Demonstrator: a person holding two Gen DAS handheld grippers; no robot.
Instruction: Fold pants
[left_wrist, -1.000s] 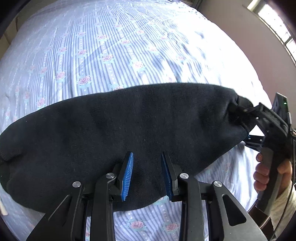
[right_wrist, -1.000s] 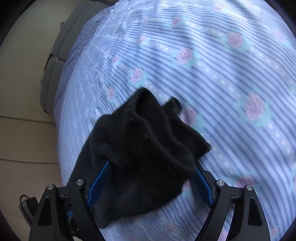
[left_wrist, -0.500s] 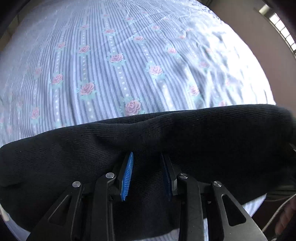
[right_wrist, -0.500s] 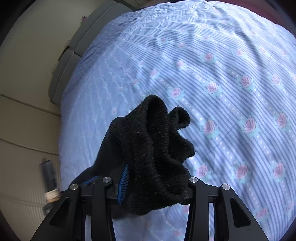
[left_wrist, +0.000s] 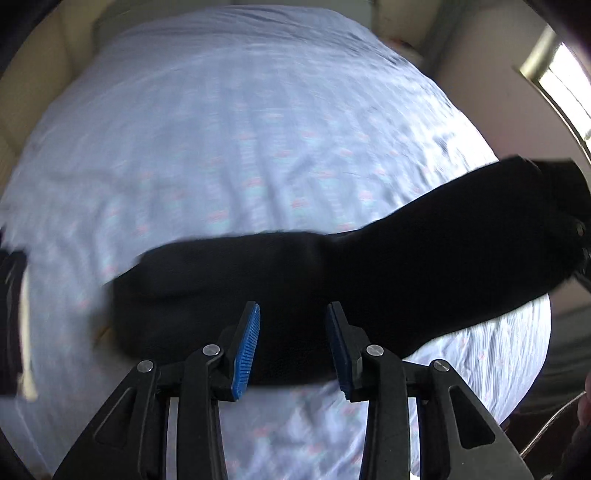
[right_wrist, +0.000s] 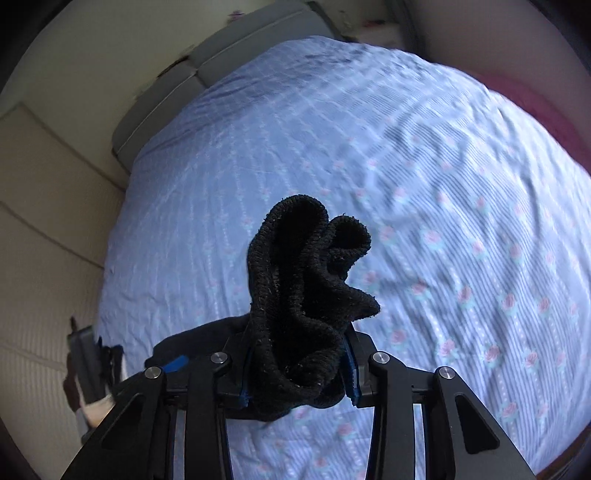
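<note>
The black pants are bunched between the pads of the right gripper, whose jaws have just been closing and now clamp the knit edge. The left gripper, jaws just opening slightly, has the cloth between its blue pads; whether they press it is unclear. Beyond lies the striped floral bedsheet.

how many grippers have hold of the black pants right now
2. The right gripper is clamped on a bunched end of the pants. The left gripper has the fabric between its pads further along, above the bed sheet.
</note>
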